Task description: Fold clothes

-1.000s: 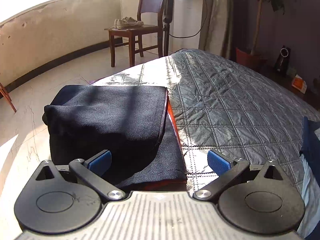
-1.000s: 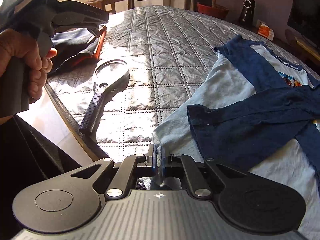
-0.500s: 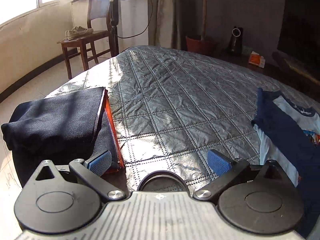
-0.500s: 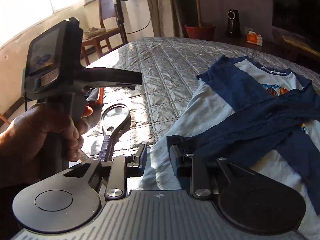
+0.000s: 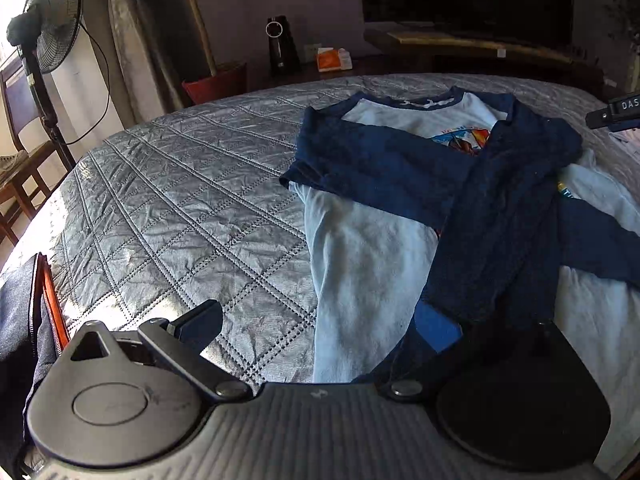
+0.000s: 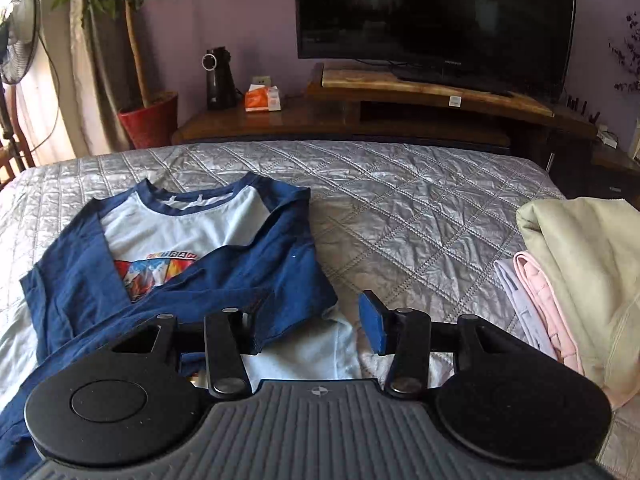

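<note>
Partly hidden behind the left gripper, the near hem of the shirt runs out of sight; its jaws gape wide over quilt and pale cloth, gripping nothing. The shirt lies flat on the grey quilt — soft light-blue body, navy sleeves crossed over the chest so the printed picture is half covered and its lettering unreadable. The right gripper also stands wide open and empty, its left finger over the navy sleeve, the blue pad beside the shirt's right edge. At far left a dark folded garment with an orange zip edge is cut off by the frame. Right of the shirt, a stack of folded clothes — cream, pink, lilac — is cropped too.
</note>
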The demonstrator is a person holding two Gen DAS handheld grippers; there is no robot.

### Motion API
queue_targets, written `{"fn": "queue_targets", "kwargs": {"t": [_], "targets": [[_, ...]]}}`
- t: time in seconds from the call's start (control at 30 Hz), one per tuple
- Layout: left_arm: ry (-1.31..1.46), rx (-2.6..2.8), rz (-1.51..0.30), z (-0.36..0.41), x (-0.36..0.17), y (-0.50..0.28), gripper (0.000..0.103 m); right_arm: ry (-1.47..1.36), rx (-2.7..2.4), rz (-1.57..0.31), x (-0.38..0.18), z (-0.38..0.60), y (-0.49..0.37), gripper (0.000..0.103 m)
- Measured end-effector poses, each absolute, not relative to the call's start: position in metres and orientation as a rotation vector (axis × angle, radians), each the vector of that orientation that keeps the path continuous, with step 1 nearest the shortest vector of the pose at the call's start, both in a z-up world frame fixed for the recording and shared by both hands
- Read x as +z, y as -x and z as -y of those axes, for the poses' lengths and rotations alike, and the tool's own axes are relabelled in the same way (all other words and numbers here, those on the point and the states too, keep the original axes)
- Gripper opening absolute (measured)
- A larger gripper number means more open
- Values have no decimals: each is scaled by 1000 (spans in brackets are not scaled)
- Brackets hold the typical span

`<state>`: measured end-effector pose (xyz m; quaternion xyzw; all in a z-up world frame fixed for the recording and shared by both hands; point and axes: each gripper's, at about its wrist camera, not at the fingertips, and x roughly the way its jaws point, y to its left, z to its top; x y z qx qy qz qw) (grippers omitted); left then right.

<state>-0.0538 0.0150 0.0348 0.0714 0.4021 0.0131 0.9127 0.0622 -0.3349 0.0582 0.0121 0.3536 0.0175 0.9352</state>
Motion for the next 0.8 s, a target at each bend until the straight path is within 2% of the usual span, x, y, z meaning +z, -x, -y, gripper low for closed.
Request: {"fn": "queue_targets", "kwargs": {"t": [0.3, 0.37, 0.4, 0.43, 0.57, 0.7, 0.73, 0.8], "targets": [[-117, 57, -868, -24, 29, 44, 102, -114, 187, -738, 39, 362, -88, 55], [-119, 49, -877, -20, 27, 40, 102, -71, 207, -762, 34, 355, -93, 51], [-121, 47, -878, -17, 26, 39, 102, -74, 208, -780, 32, 354, -97, 46], [-124, 50, -876, -15, 25, 39, 102, -77, 209, -798, 29, 353, -101, 32], [-139, 60, -867, -9, 22, 36, 103, -55, 182, -842, 24, 351, -110, 12], [-147, 66, -861, -5, 19, 35, 103, 16, 101, -888, 21, 351, -108, 14], [-152, 66, -858, -5, 19, 35, 103, 74, 96, -896, 20, 347, -106, 18], [-161, 67, -853, -5, 19, 36, 103, 249, 67, -884, 20, 329, -103, 39]]}}
